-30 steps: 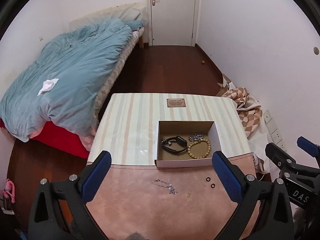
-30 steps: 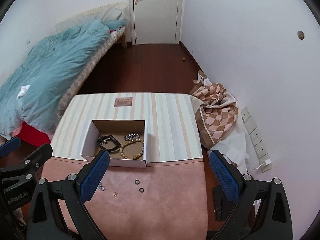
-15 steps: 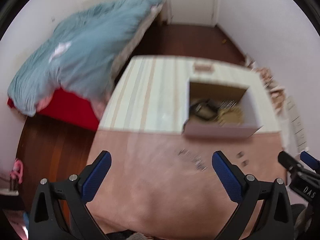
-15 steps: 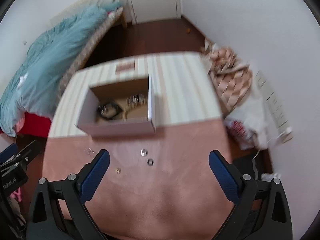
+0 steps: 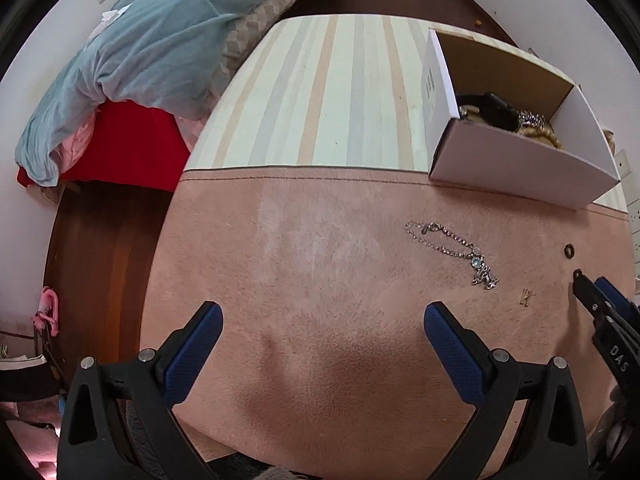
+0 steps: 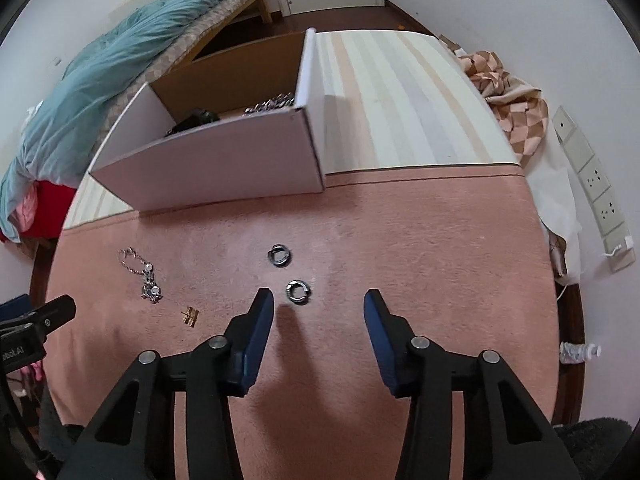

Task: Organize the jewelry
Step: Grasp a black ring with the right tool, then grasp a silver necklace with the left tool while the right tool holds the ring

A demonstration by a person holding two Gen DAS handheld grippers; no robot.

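Observation:
A white cardboard box [image 5: 516, 164] [image 6: 224, 164] stands on the table and holds a black watch [image 5: 494, 110], a bead bracelet and a silver chain [image 6: 270, 104]. On the pink cloth lie a silver necklace [image 5: 454, 246] [image 6: 142, 274], a small gold earring [image 5: 526, 297] [image 6: 190, 316] and two dark rings [image 6: 280, 255] [image 6: 297, 291]. My left gripper [image 5: 318, 322] is open and empty, low over the cloth, left of the necklace. My right gripper [image 6: 318, 302] is open and empty, with the nearer ring just inside its left finger.
The table has a striped top [image 5: 340, 92] with the pink cloth [image 5: 320, 280] over its near half. A bed with a teal duvet [image 5: 152, 44] stands to the left. Checked fabric [image 6: 512, 108] and wall sockets [image 6: 596, 184] are on the right.
Both grippers have dropped from high above the table to low over the pink cloth. The right one now has the nearer ring between its fingers. The right gripper's jaws have narrowed; nothing was grasped.

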